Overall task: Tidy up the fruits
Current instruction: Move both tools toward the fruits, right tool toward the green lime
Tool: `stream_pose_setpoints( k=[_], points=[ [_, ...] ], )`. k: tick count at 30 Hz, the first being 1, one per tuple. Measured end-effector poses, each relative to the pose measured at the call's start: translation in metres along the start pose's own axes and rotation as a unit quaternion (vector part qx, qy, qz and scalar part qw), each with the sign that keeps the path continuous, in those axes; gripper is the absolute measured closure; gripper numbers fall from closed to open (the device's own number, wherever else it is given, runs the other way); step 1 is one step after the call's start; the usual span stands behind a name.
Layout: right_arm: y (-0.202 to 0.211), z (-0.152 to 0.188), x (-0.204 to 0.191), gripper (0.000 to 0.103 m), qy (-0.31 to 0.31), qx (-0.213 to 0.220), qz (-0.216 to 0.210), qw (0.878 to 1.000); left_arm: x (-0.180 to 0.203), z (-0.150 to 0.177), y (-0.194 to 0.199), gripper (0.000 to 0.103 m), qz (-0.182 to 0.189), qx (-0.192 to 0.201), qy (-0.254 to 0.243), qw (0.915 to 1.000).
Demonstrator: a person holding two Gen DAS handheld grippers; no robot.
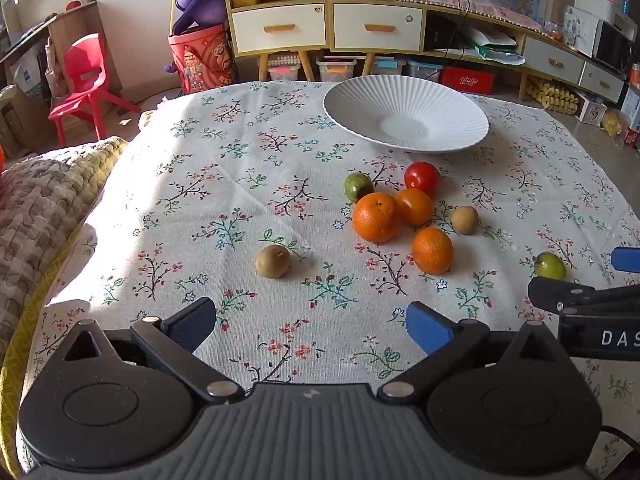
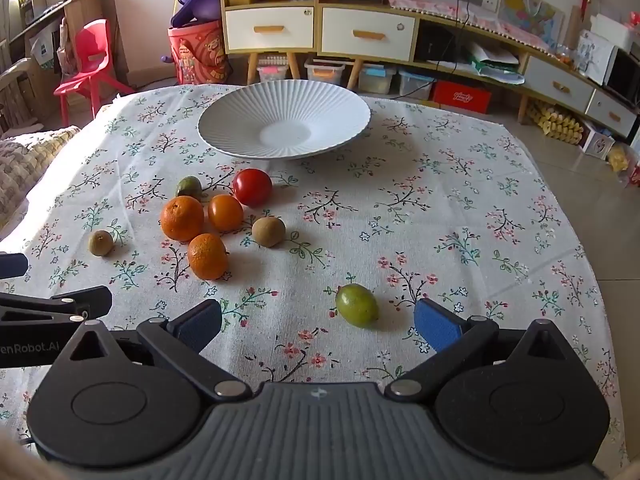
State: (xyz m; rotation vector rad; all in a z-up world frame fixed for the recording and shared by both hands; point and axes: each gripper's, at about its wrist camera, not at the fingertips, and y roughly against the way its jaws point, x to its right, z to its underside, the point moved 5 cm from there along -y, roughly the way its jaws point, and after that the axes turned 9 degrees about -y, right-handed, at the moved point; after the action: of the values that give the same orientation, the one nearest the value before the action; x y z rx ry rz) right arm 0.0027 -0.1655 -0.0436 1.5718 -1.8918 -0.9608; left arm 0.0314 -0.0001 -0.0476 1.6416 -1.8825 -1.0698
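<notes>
A white ribbed plate point(image 1: 352, 100) point(image 2: 224, 120) stands empty at the far side of the floral tablecloth. In front of it lies a cluster: a red tomato point(image 1: 422, 178) point(image 2: 252, 187), three oranges point(image 1: 375, 217) point(image 2: 182, 218), a green fruit point(image 1: 358, 187) point(image 2: 189, 187) and a kiwi point(image 1: 465, 220) point(image 2: 268, 231). A second kiwi point(image 1: 273, 261) point(image 2: 100, 243) lies alone, ahead of my open, empty left gripper point(image 1: 310, 326). A green lime point(image 2: 357, 305) point(image 1: 550, 266) lies just ahead of my open, empty right gripper point(image 2: 318, 326), toward its right finger.
A knitted cushion point(image 1: 44, 200) lies at the table's left edge. A red chair point(image 1: 86, 80), a red bucket point(image 1: 200, 60) and a cabinet with drawers point(image 1: 328, 28) stand behind the table. Tiled floor lies to the right.
</notes>
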Motion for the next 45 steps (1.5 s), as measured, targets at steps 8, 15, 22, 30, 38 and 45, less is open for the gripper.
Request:
stream_pose_setpoints(
  k=[8, 15, 22, 30, 38, 45],
  points=[
    [-0.009, 0.005, 0.006, 0.0, -0.001, -0.004, 0.005, 1.0, -0.005, 0.004, -0.005, 0.011, -0.001, -0.003, 0.0, 1.0],
    [-0.018, 0.018, 0.011, 0.0, 0.003, -0.017, 0.003, 1.0, -0.01, 0.01, -0.014, 0.011, -0.003, 0.0, 0.0, 1.0],
    [-0.027, 0.027, 0.017, 0.0, 0.027, 0.007, 0.021, 0.999, -0.01, 0.019, -0.026, 0.011, -0.01, 0.012, -0.015, 0.9998],
    [-0.032, 0.035, 0.027, 0.0, 0.024, 0.025, -0.012, 0.999, -0.01, 0.031, -0.038, 0.011, -0.011, 0.038, -0.023, 0.9989],
    [-0.036, 0.04, 0.036, 0.0, 0.002, 0.034, -0.049, 0.998, -0.013, 0.033, -0.045, 0.011, 0.011, 0.064, -0.003, 0.9979],
    [-0.038, 0.04, 0.037, 0.0, 0.015, 0.058, -0.069, 0.996, -0.017, 0.031, -0.051, 0.011, 0.026, 0.075, -0.002, 0.9968]
  ],
)
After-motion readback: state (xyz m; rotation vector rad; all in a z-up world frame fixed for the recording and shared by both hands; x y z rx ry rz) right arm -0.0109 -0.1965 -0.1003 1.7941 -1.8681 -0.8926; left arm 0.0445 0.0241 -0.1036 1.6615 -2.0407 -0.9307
